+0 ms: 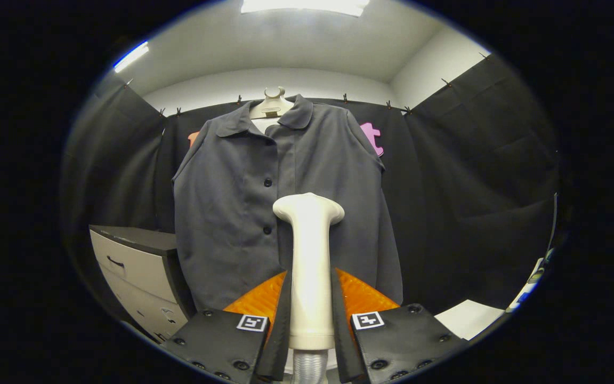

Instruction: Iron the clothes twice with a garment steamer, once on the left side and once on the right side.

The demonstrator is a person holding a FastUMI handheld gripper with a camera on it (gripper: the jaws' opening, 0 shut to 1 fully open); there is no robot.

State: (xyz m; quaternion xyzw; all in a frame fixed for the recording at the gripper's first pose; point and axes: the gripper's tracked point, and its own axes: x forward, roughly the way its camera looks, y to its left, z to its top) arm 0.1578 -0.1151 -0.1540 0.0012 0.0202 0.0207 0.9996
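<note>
claw (310, 298) was clenched on the garment steamer (309, 266), both fingers (280, 314) pressed against the sides of its pale handle. steamer stood upright between the fingers, its wider head at the top, facing forward. a ribbed grey hose (309, 367) came out of the bottom of the handle, low between the fingers.

shirt (280, 202) hung just beyond the steamer head, dark grey, short-sleeved, collared, buttons down the front placket. it was on a pale hanger (272, 106) whose neck showed in the open collar. steamer head sat in front of the lower middle of the shirt, right by the button line; could not tell whether it touched the fabric or was just short of it.

black cloth wall (472, 186) ran behind and to both sides of the shirt, clipped along its top edge. a drawer cabinet (136, 266) with light fronts and a dark top stood to the left of the shirt, partly behind its hem. a white flat surface (469, 317) showed low to the right, beyond the right finger. ceiling light (301, 5) was lit overhead.
</note>
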